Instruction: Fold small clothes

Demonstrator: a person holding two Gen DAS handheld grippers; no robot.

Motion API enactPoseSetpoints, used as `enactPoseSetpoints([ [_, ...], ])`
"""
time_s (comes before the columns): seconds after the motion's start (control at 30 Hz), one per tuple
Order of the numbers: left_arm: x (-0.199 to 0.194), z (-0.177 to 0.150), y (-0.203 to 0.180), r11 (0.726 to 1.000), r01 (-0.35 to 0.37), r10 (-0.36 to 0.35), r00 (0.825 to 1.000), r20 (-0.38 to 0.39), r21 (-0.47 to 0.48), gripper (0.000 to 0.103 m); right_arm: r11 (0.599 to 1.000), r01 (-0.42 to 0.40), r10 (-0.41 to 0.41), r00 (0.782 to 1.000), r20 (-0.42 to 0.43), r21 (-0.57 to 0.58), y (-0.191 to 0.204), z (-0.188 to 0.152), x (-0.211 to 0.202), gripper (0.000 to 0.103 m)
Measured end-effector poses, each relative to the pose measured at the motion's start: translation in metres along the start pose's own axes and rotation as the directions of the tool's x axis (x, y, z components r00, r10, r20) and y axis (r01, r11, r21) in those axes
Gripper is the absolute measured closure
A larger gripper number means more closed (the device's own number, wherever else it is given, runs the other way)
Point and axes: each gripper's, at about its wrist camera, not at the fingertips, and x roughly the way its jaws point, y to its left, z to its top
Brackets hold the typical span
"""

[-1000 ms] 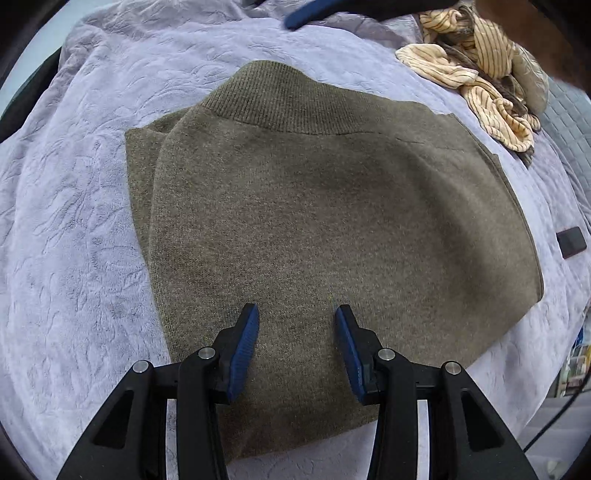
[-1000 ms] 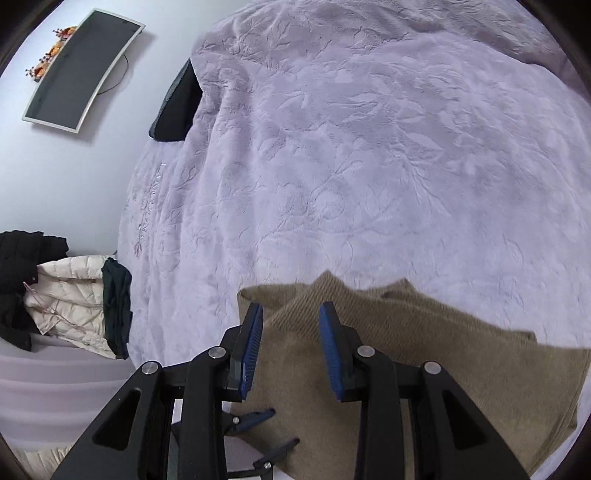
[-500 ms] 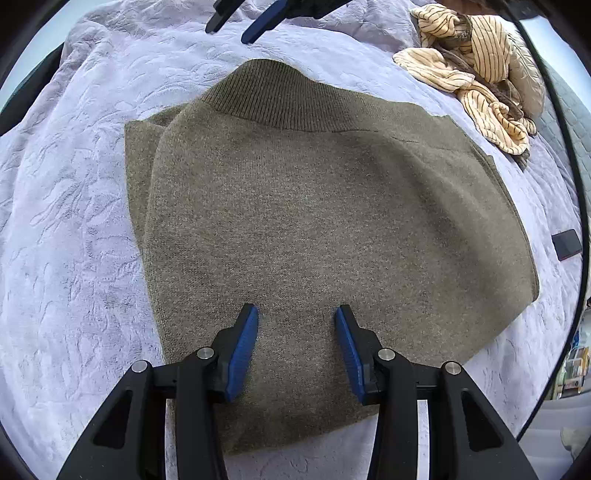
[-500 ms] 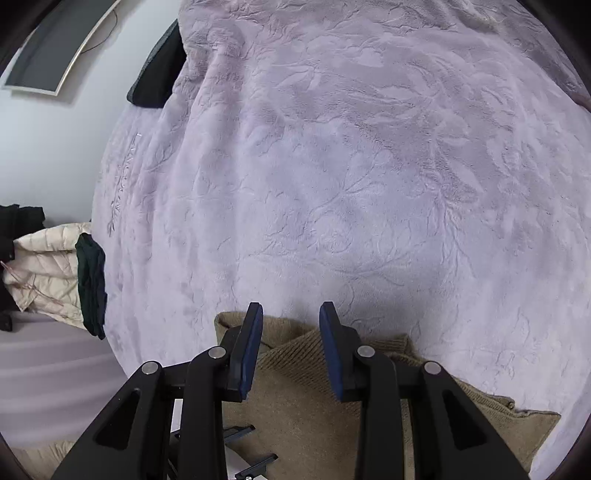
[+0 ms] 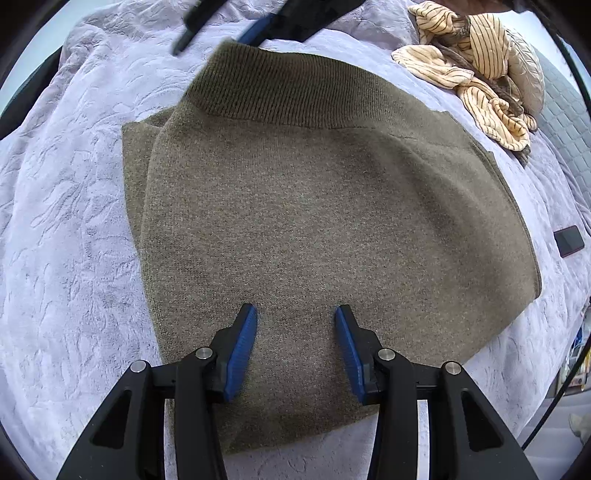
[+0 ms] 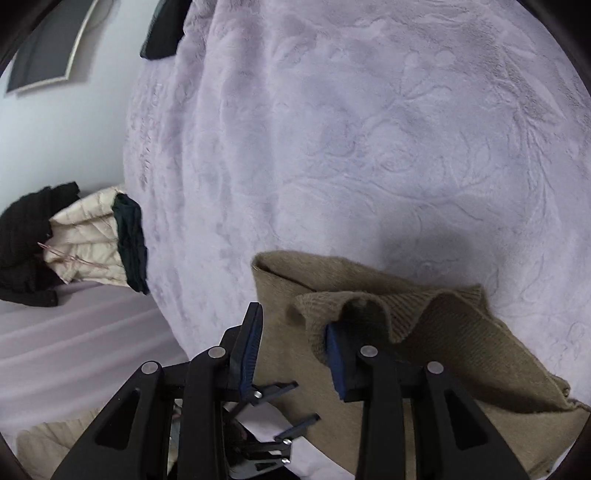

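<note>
An olive-brown knitted sweater point(image 5: 314, 206) lies folded on the lavender bedspread point(image 5: 66, 229), its ribbed band at the far end. My left gripper point(image 5: 295, 317) is open and empty just above the sweater's near part. My right gripper point(image 6: 291, 332) is open at the ribbed band point(image 6: 406, 306): the right finger sits under the lifted rib edge, the left finger stands outside it. The right gripper also shows blurred at the top of the left wrist view point(image 5: 266, 18). The left gripper shows below the right one point(image 6: 277, 417).
A crumpled cream striped garment point(image 5: 476, 62) lies at the far right of the bed. A dark phone point(image 5: 569, 240) lies near the right edge. Off the bed are a cream jacket with dark clothes point(image 6: 74, 236) and a framed screen point(image 6: 48, 55) on the wall.
My right gripper has come down to the sweater's ribbed band and opened wider, with one finger slipped under the raised edge. My left gripper has stayed in place over the sweater.
</note>
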Motion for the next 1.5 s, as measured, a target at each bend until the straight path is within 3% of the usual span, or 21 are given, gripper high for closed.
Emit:
enactPoseSetpoints([
  [0.1, 0.0, 0.0, 0.0, 1.0, -0.001, 0.001, 1.0, 0.001, 0.002, 0.058, 0.999, -0.042, 0.039, 0.994, 0.097, 0.021, 0.0, 0.006, -0.009, 0.065],
  [0.23, 0.001, -0.001, -0.002, 1.0, -0.006, 0.006, 1.0, 0.002, 0.003, 0.058, 0.996, -0.008, -0.012, 0.975, 0.223, 0.09, -0.009, 0.01, -0.025, 0.065],
  [0.33, 0.0, -0.001, -0.002, 1.0, -0.002, 0.002, 1.0, 0.001, -0.007, 0.058, 0.991, 0.044, -0.081, 0.948, 0.307, 0.125, -0.015, 0.004, -0.045, 0.065],
  [0.43, -0.004, 0.001, 0.004, 0.999, 0.012, -0.012, 1.0, 0.002, -0.039, 0.058, 0.991, 0.071, -0.106, 0.94, 0.326, 0.117, -0.014, -0.009, -0.052, 0.065],
  [0.5, -0.008, 0.003, 0.011, 0.996, 0.023, -0.022, 1.0, 0.009, -0.086, 0.058, 0.994, 0.043, -0.072, 0.946, 0.315, 0.1, -0.009, -0.024, -0.042, 0.067],
  [0.6, -0.011, 0.006, 0.024, 0.988, 0.028, -0.025, 1.0, 0.018, -0.154, 0.058, 0.991, 0.075, -0.103, 0.957, 0.272, 0.111, -0.009, -0.041, -0.012, 0.072],
  [0.67, -0.014, 0.009, 0.032, 0.982, 0.038, -0.034, 0.999, 0.024, -0.186, 0.058, 0.985, 0.11, -0.139, 0.96, 0.242, 0.129, -0.015, -0.044, 0.007, 0.072],
  [0.73, -0.015, 0.008, 0.038, 0.98, 0.043, -0.041, 0.999, 0.013, -0.197, 0.058, 0.971, 0.181, -0.213, 0.95, 0.227, 0.157, -0.02, -0.045, 0.027, 0.072],
  [0.87, -0.025, -0.002, 0.037, 0.984, 0.014, -0.016, 1.0, -0.009, -0.179, 0.058, 0.982, 0.106, -0.149, 0.94, 0.307, 0.154, -0.015, -0.064, 0.024, 0.072],
  [1.03, -0.044, -0.018, 0.042, 0.984, 0.005, -0.007, 1.0, -0.014, -0.178, 0.058, 0.979, 0.075, -0.145, 0.907, 0.394, 0.189, -0.02, -0.134, -0.015, 0.07],
  [1.2, -0.036, -0.015, 0.048, 0.977, -0.01, 0.001, 0.999, -0.044, -0.215, 0.058, 0.936, 0.136, -0.272, 0.864, 0.423, 0.326, -0.066, -0.224, -0.042, 0.066],
  [1.33, -0.019, -0.021, 0.041, 0.983, -0.095, 0.077, 0.991, -0.111, -0.16, 0.058, 0.858, 0.14, -0.352, 0.861, 0.367, 0.493, -0.121, -0.292, -0.033, 0.066],
  [1.43, -0.022, -0.026, 0.03, 0.986, -0.129, 0.115, 0.985, -0.13, -0.109, 0.058, 0.786, 0.119, -0.375, 0.872, 0.314, 0.607, -0.157, -0.335, -0.015, 0.066],
  [1.5, -0.027, -0.027, 0.021, 0.986, -0.136, 0.121, 0.982, -0.144, -0.101, 0.058, 0.774, 0.081, -0.362, 0.871, 0.333, 0.629, -0.163, -0.354, -0.01, 0.066],
])
